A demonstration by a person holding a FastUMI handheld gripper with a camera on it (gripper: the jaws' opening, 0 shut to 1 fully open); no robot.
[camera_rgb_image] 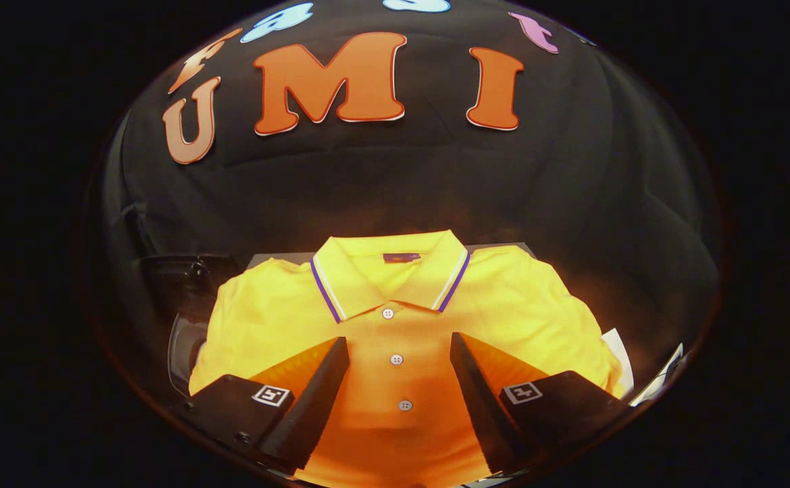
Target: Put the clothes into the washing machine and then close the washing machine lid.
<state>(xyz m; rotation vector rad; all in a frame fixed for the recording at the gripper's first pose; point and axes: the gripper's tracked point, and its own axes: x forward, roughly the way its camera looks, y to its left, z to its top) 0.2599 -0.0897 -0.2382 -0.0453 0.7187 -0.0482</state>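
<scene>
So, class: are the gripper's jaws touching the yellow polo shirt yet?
Cannot tell. In the gripper view the gripper has its jaws spread open over the yellow polo shirt, straddling the button placket, but looking straight down hides any gap or contact.

Grey table (269, 259): yellow polo shirt (503, 305) lying flat.

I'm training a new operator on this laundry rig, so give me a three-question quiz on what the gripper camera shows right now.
1. True or false: the gripper is shut on the yellow polo shirt with the purple-striped collar.
2. Which row of the shirt's parts lies between the open fingers?
A. white buttons
B. a zip
C. a pocket
3. Fill in: the dark tag sits inside the shirt's ____.

Key: 1 false, the fingers are spread apart over the shirt; 2 A; 3 collar.
</scene>
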